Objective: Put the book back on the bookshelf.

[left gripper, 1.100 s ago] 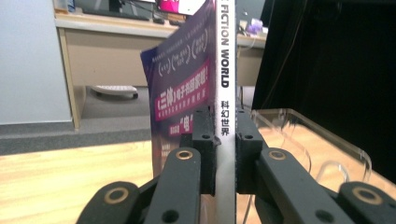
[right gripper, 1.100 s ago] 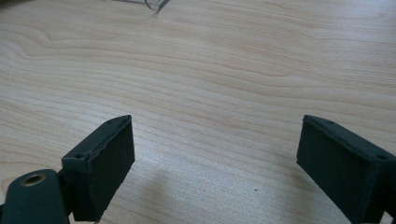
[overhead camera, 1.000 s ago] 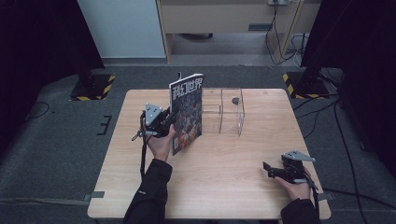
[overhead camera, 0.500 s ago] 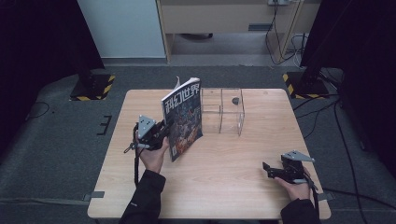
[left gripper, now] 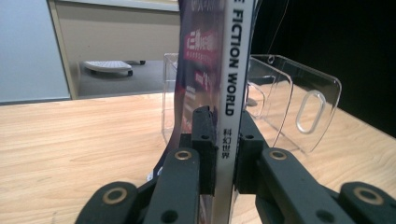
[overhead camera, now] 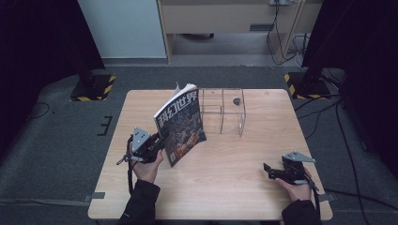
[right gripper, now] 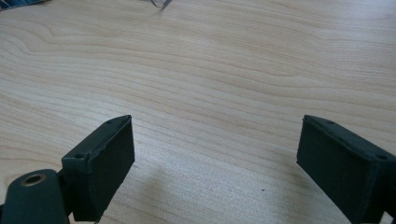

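A magazine [overhead camera: 180, 123] with a dark illustrated cover stands tilted on the wooden table [overhead camera: 234, 187], left of centre. My left gripper [overhead camera: 162, 141] is shut on its spine near the lower edge. In the left gripper view the white spine [left gripper: 232, 74] runs upright between the two black pads [left gripper: 204, 140], which press it from both sides. A clear acrylic rack [overhead camera: 223, 110] stands just right of the magazine, towards the back. My right gripper [overhead camera: 267, 171] rests low at the front right of the table, jaws wide apart over bare wood [right gripper: 215, 154].
The clear rack [left gripper: 289, 100] has upright dividers with oval cut-outs. A small dark object [overhead camera: 236, 100] lies behind it. Beyond the table's far edge stand a wooden cabinet [overhead camera: 225, 16] and black stands with yellow-striped bases [overhead camera: 94, 86]. Cables trail on the floor to the right.
My left gripper has carried the magazine leftwards and towards the front, away from the rack, and slightly lower. The magazine leans more. The right gripper has stayed still.
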